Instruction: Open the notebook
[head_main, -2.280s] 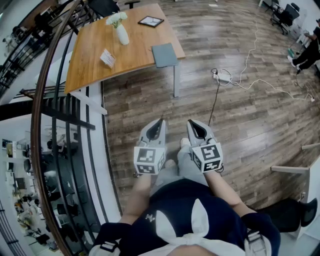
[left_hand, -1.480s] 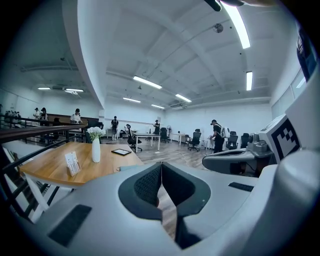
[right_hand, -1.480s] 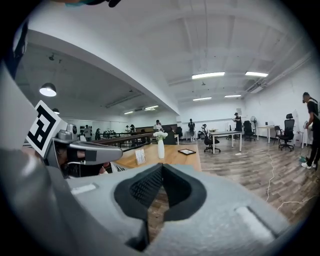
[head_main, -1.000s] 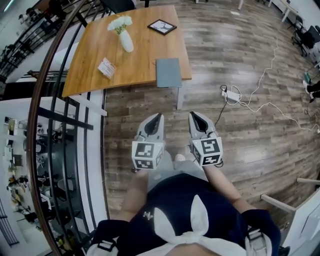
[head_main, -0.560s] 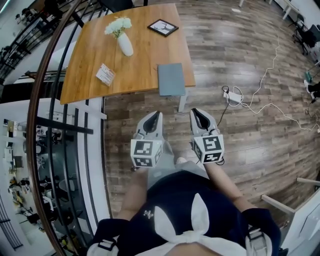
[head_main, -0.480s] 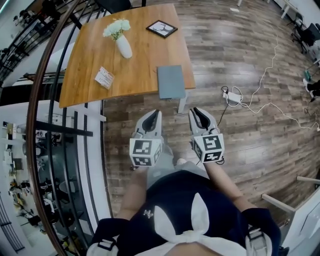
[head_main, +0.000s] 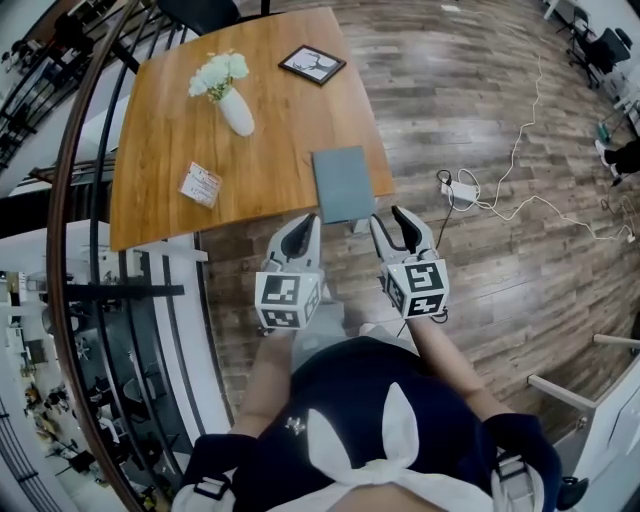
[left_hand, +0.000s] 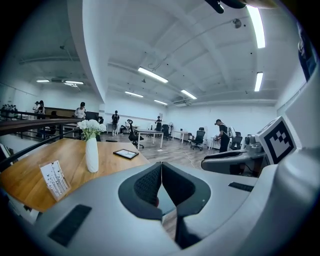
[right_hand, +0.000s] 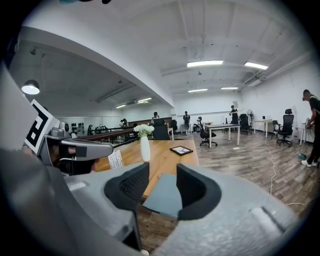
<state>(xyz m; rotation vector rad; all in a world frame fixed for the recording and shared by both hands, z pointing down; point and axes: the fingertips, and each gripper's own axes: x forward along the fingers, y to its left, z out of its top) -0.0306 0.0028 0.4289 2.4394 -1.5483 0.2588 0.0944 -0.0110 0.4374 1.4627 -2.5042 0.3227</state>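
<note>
A grey-blue notebook (head_main: 342, 183) lies closed on the wooden table (head_main: 270, 150), at its near right corner. Both grippers hover just short of that table edge, side by side, apart from the notebook. My left gripper (head_main: 312, 220) is shut, its pads touching with nothing between them (left_hand: 161, 165). My right gripper (head_main: 390, 217) has its jaws opening and nothing between them. In the right gripper view the notebook (right_hand: 162, 196) shows through the gap of the right gripper (right_hand: 163, 172), farther ahead.
On the table stand a white vase of flowers (head_main: 232, 105), a small card (head_main: 201, 185) and a dark picture frame (head_main: 312, 64). A curved railing (head_main: 120, 300) runs along the left. A power strip and cables (head_main: 462, 190) lie on the floor to the right.
Both grippers have come forward to the table's near edge, so the notebook is now just ahead of them. The right gripper's jaws have gone from shut to apart.
</note>
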